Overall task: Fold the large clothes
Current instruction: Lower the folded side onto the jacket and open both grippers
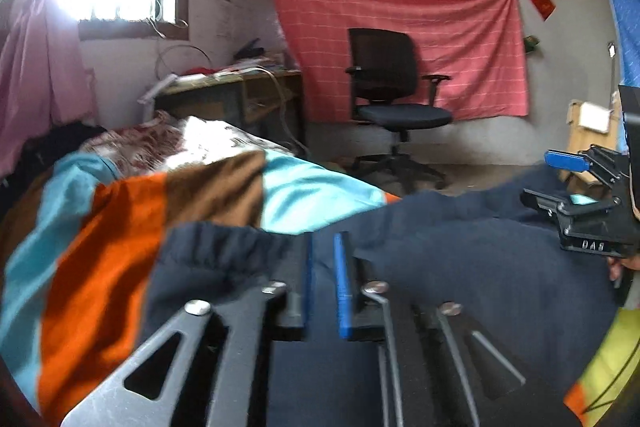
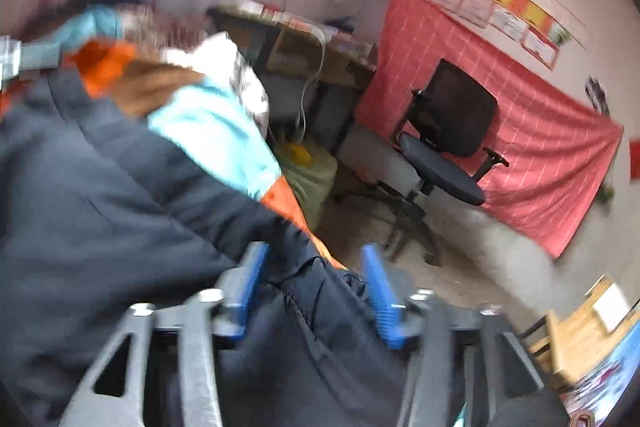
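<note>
Blanket in orange, brown and turquoise blocks covers the bed to your left, its edge dropping toward bare floor before the black office chair. Your dark navy padded garment lies across it. Your left gripper stands slightly parted over the cloth, pads gripping nothing. Your right gripper gapes wide, a navy fold loose between.
</note>
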`<state>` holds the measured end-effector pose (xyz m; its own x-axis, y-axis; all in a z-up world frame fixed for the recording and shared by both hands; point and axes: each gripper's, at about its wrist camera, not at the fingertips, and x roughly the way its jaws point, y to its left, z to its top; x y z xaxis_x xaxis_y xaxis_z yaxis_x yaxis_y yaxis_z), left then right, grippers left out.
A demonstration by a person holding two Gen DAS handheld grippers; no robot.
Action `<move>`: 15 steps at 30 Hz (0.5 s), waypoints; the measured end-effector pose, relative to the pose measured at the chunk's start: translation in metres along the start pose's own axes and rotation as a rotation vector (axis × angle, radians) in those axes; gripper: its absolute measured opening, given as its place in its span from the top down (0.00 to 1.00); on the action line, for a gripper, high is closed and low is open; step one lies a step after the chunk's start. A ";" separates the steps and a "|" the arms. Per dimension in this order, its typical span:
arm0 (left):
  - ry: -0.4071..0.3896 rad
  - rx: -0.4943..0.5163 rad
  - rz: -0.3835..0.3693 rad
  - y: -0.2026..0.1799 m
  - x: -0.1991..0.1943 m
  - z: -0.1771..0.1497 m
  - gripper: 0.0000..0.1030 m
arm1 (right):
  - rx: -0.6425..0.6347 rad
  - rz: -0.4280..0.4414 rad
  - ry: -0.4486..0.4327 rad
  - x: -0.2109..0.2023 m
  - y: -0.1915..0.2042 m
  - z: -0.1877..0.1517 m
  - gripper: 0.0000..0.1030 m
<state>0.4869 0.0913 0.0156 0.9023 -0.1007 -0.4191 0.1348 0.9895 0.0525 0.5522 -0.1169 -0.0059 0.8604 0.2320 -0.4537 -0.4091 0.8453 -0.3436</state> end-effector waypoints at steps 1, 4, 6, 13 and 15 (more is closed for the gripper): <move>-0.006 -0.016 -0.030 -0.003 -0.006 -0.005 0.64 | 0.020 0.005 -0.020 -0.008 -0.003 0.001 0.30; -0.041 -0.053 -0.097 -0.013 -0.018 -0.014 0.41 | 0.110 0.044 -0.062 -0.037 -0.012 -0.004 0.27; -0.009 -0.031 -0.117 -0.025 -0.014 -0.020 0.41 | 0.185 0.096 -0.072 -0.053 -0.014 -0.014 0.23; 0.027 0.045 -0.023 -0.046 0.026 -0.023 0.40 | 0.181 0.160 0.015 -0.030 0.015 -0.043 0.21; 0.029 0.029 0.008 -0.042 0.041 -0.017 0.40 | 0.182 0.135 0.022 -0.015 0.016 -0.037 0.21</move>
<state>0.5111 0.0478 -0.0192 0.8914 -0.0892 -0.4445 0.1397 0.9868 0.0822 0.5211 -0.1251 -0.0352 0.7938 0.3402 -0.5042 -0.4570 0.8806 -0.1252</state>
